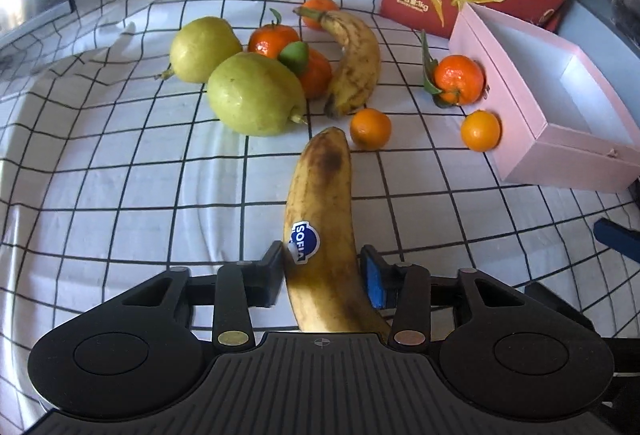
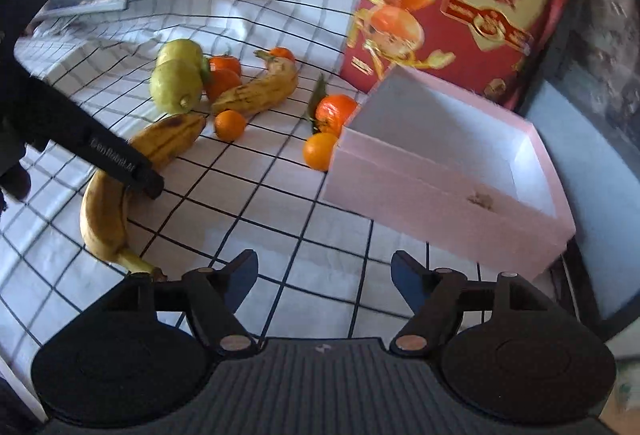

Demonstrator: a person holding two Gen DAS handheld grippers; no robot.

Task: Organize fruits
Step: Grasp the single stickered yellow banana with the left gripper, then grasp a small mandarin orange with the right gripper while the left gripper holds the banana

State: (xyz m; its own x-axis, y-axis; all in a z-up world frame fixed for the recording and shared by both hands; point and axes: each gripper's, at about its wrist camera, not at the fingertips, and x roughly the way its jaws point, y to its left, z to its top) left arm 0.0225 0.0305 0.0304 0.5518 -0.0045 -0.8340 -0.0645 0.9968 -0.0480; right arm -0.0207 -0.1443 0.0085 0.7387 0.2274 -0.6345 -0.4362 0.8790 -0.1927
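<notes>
Straddling now: left hand-held gripper (image 1: pixel 322 271) has the stickered banana (image 1: pixel 320 219) between its fingers, low on the fruit, near the stem half.
Left grip: the black pad sits against the peel by the sticker; the blue pad (image 1: pixel 374 281) looks just shy of the other side. Closed, or still a hair off? I cannot tell.
Right hand-held gripper (image 2: pixel 324 283): jaws wide apart, nothing in them, hanging over bare checked cloth (image 2: pixel 248 195).
Where the banana lies: flat on the surface, tip aimed at a small orange (image 1: pixel 370 128) and the nearer pear (image 1: pixel 256 99).
Slip risk: a hold this far from the middle could let the long free end droop and swing on a lift, I'd say.
Bruise risk: the peel is soft and spotted, so a hard squeeze may mark or split it.
Knock-on risk: dragging forward instead of lifting would probably nudge that orange and set it rolling.
Destination: pink box (image 2: pixel 448 171), well off to the right, with two mandarins (image 1: pixel 458 79) against its wall, likely to get bumped on the way in.
</notes>
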